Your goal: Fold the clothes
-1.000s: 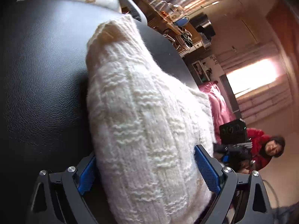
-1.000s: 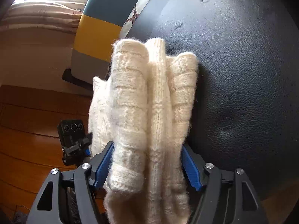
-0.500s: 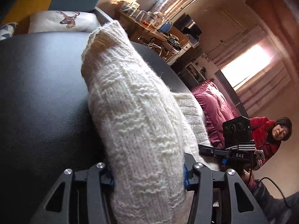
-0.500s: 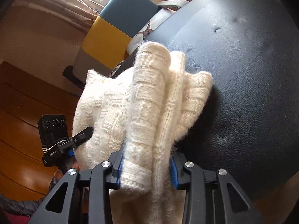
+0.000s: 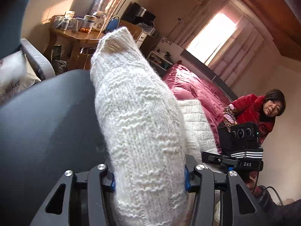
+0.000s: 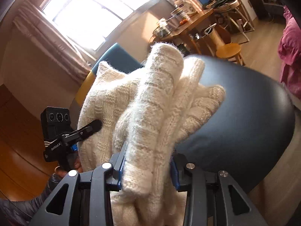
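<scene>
A thick cream knitted sweater (image 5: 139, 124) is bunched up over a black leather seat (image 5: 47, 124). My left gripper (image 5: 149, 177) is shut on one bundled end of it, and the knit bulges up between the blue pads. In the right wrist view the same sweater (image 6: 150, 113) rises in folded layers, with my right gripper (image 6: 146, 166) shut on its near edge. The other gripper (image 6: 75, 133) shows at the left of that view, clamped on the sweater's far side. The knit hides both grippers' fingertips.
The black seat (image 6: 244, 116) curves away below the sweater. A person in a red jacket (image 5: 252, 111) sits at the right beside a pink bedspread (image 5: 197, 92). A wooden table (image 5: 79, 37) with jars, a round stool (image 6: 228, 50) and a blue and yellow chair (image 6: 116, 58) stand behind.
Both grippers closed from wide open onto the sweater, then lifted it off the seat. The views tilted upward, so more of the room shows now.
</scene>
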{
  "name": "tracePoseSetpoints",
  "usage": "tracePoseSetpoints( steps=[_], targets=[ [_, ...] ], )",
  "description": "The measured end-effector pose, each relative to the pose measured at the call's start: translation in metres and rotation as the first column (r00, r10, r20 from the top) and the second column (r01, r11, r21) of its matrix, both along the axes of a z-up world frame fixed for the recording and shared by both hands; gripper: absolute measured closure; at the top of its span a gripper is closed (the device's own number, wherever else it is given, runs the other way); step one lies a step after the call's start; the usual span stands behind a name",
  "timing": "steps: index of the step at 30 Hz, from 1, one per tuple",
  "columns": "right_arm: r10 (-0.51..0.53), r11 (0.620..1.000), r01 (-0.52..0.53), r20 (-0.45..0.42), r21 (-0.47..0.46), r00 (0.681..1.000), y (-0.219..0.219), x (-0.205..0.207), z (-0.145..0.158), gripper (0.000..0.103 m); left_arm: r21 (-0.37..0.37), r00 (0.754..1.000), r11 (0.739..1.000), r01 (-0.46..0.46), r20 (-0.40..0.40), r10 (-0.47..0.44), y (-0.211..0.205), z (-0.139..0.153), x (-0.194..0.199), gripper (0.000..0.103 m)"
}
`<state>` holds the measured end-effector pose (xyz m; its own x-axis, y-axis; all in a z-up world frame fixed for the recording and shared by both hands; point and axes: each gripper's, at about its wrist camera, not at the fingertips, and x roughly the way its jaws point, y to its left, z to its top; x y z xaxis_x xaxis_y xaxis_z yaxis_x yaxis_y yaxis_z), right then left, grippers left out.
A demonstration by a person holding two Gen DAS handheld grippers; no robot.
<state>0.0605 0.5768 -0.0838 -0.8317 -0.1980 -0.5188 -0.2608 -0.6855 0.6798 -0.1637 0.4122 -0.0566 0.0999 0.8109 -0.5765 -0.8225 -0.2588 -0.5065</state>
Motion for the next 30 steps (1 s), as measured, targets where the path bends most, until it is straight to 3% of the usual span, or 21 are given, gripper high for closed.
tracePoseSetpoints(
  steps=[3,6,8,10,14,17,19,22,24,27,28,30],
  targets=[
    [-0.058,0.997,0.062,0.094,-0.037,0.994,0.035,-0.009,-0.034,0.066,-0.134,1.000,0.991,0.016,0.013,-0.015,0.052,-0.030,-0.018,0.051],
    [-0.087,0.994,0.099,0.192,-0.052,0.978,0.059,-0.003,-0.079,0.063,-0.288,1.000,0.958,-0.003,0.014,0.007,0.078,-0.073,-0.031,0.045],
    [-0.109,0.986,0.124,0.132,-0.109,0.985,0.068,0.005,-0.087,0.060,-0.288,0.998,0.957,-0.022,0.046,0.037,0.074,-0.085,-0.042,0.036],
    [-0.106,0.990,0.117,0.123,-0.083,0.987,0.066,0.004,-0.087,0.060,-0.271,0.995,0.962,-0.033,0.084,0.057,0.066,-0.085,-0.049,0.033],
    [-0.091,0.996,0.092,0.130,0.001,0.987,0.058,0.002,-0.068,0.057,-0.265,0.995,0.961,-0.079,0.029,0.090,0.049,-0.070,-0.047,0.032],
    [-0.112,0.983,0.094,0.110,0.155,0.988,0.045,0.014,-0.032,0.057,-0.235,0.984,0.956,-0.175,-0.061,0.165,0.019,-0.055,-0.041,0.032],
    [-0.116,0.951,0.092,0.064,0.295,0.991,0.029,0.017,-0.003,0.057,-0.193,0.971,0.955,-0.225,-0.124,0.203,0.002,-0.042,-0.033,0.032],
    [-0.028,0.900,0.007,0.041,0.436,0.999,0.001,0.017,0.025,0.057,-0.137,0.967,0.968,-0.210,-0.177,0.185,-0.006,-0.026,-0.010,0.032],
    [0.048,0.865,-0.085,0.086,0.494,0.995,-0.018,0.004,0.029,0.057,-0.124,0.971,0.978,-0.170,-0.192,0.145,-0.006,-0.025,0.008,0.032],
    [0.118,0.823,-0.222,0.225,0.522,0.967,-0.037,-0.013,0.007,0.058,-0.156,0.975,0.981,-0.115,-0.207,0.082,0.007,-0.038,0.033,0.032],
    [0.115,0.827,-0.253,0.289,0.502,0.950,-0.035,-0.019,-0.009,0.060,-0.181,0.974,0.977,-0.111,-0.213,0.072,0.017,-0.045,0.039,0.032],
    [0.094,0.845,-0.250,0.328,0.474,0.940,-0.029,-0.012,-0.040,0.067,-0.243,0.969,0.961,-0.130,-0.237,0.071,0.029,-0.064,0.046,0.032]
  ],
)
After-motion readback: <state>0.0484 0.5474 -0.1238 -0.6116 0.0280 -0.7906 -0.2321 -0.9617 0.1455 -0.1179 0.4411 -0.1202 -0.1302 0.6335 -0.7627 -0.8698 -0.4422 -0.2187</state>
